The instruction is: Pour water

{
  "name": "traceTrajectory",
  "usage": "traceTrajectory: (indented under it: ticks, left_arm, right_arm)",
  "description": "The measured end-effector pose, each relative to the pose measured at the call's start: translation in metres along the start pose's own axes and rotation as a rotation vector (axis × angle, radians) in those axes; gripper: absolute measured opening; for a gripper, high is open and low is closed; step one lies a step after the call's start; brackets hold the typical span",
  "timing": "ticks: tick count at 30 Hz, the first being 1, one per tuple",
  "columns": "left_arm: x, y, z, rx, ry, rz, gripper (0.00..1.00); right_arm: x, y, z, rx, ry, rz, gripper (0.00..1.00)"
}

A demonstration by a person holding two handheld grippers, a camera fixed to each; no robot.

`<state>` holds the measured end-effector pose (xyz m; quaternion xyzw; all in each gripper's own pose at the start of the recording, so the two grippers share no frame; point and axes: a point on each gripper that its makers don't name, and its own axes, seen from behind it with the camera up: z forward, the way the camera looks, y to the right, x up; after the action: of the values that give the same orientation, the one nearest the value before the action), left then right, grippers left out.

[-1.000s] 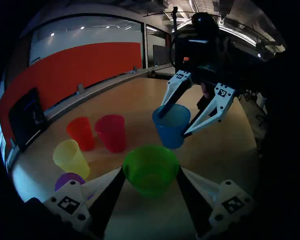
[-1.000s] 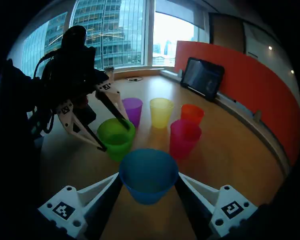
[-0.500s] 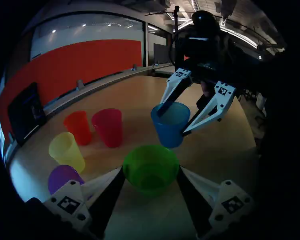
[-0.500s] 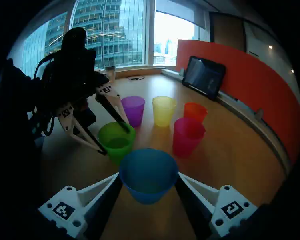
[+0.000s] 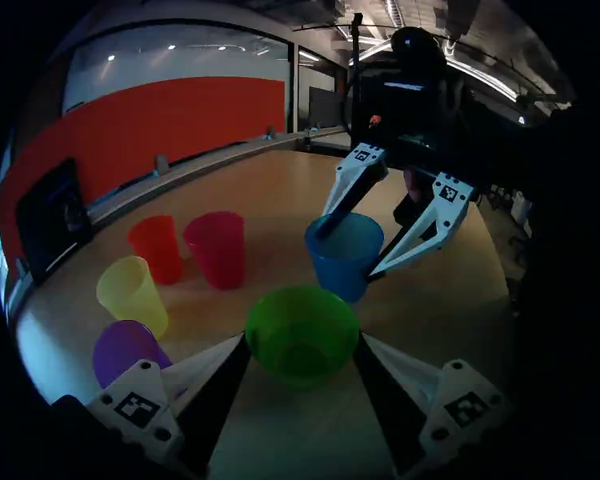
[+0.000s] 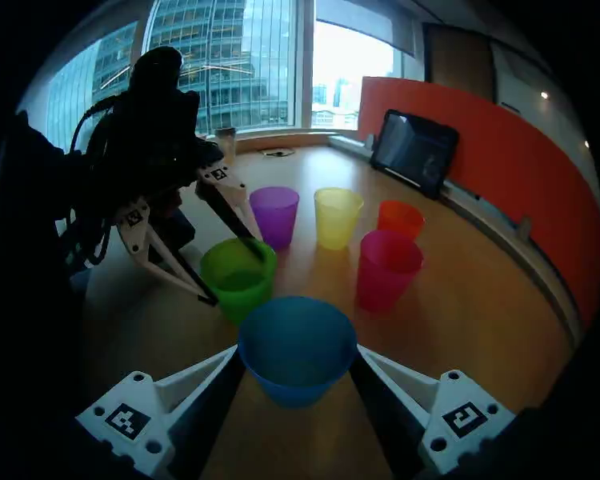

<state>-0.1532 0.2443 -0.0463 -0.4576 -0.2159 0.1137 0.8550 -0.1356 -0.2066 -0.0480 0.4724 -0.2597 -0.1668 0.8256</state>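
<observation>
Wooden table [image 5: 284,192], left claw [image 5: 301,342] level, clasping green cup [image 5: 302,320]

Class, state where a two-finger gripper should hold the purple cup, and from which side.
Grip the purple cup by its wall just under the rim, coming level from the side away from the yellow cup. It stands upright and narrows downward, so the wider top should resist slipping.
</observation>
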Motion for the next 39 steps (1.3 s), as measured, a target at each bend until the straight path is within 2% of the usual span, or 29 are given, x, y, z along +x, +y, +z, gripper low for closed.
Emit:
traceTrajectory:
  ticks: [6, 14, 27, 30, 33, 39]
  left_arm:
    - [0.0, -0.002, -0.002, -0.002, 0.005, -0.03, 0.93]
    - [-0.006, -0.003, -0.008, -0.001, -0.004, -0.043, 0.97]
    - [-0.013, -0.001, -0.013, 0.005, -0.008, -0.056, 0.97]
    - [-0.012, -0.001, -0.014, 0.007, -0.007, -0.058, 0.97]
    - [-0.013, -0.001, -0.015, 0.008, -0.007, -0.063, 0.97]
    - [-0.016, -0.001, -0.02, 0.019, -0.008, -0.069, 0.97]
  right_arm:
    - [-0.001, -0.006, 0.004, 0.011, -0.003, -0.004, 0.91]
    - [-0.002, -0.012, 0.008, 0.019, -0.004, -0.011, 0.91]
    - [-0.009, -0.014, 0.008, 0.009, -0.016, -0.017, 0.91]
    - [-0.009, -0.014, 0.008, 0.007, -0.017, -0.012, 0.93]
    - [-0.01, -0.012, 0.006, 0.001, -0.018, -0.008, 1.0]
    - [-0.014, -0.012, -0.001, -0.01, -0.023, 0.004, 1.0]
